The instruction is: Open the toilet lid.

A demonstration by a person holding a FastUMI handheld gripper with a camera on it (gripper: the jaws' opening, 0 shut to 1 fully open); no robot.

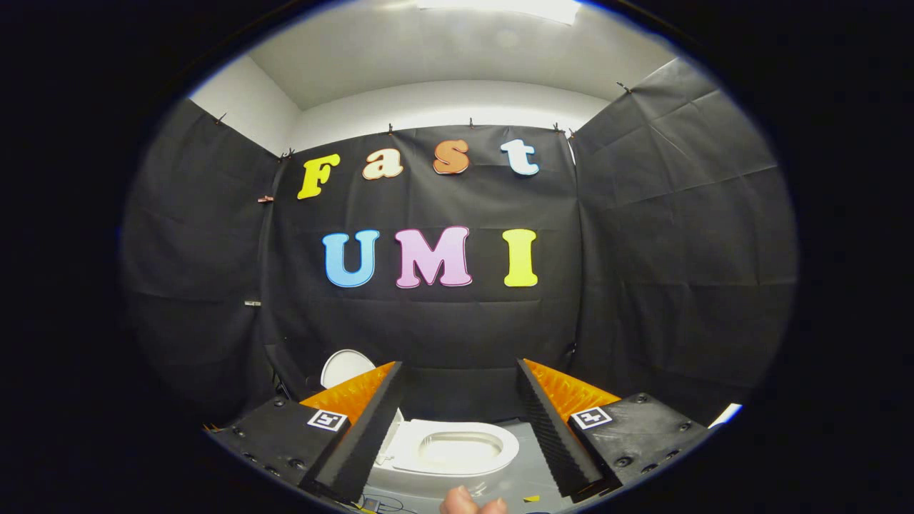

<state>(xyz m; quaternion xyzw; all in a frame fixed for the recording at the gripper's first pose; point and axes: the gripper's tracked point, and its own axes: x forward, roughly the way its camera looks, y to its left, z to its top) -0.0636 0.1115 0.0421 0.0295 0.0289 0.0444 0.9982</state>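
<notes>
A small white toilet (pixel 453 450) stands on the grey floor below and between my fingers. Its seat ring and bowl show from above. The white lid (pixel 345 367) stands raised upright at the toilet's left end, peeking over my left finger. My gripper (pixel 457 428) is open, with its two black ribbed fingers (pixel 364 435) spread wide on either side of the toilet and nothing between them. The fingers hang above the toilet, apart from it.
Black cloth walls close the booth on three sides behind the toilet. A person's fingertips (pixel 471 503) show at the bottom, just below the toilet. A grey floor (pixel 525 471) lies around the toilet's base.
</notes>
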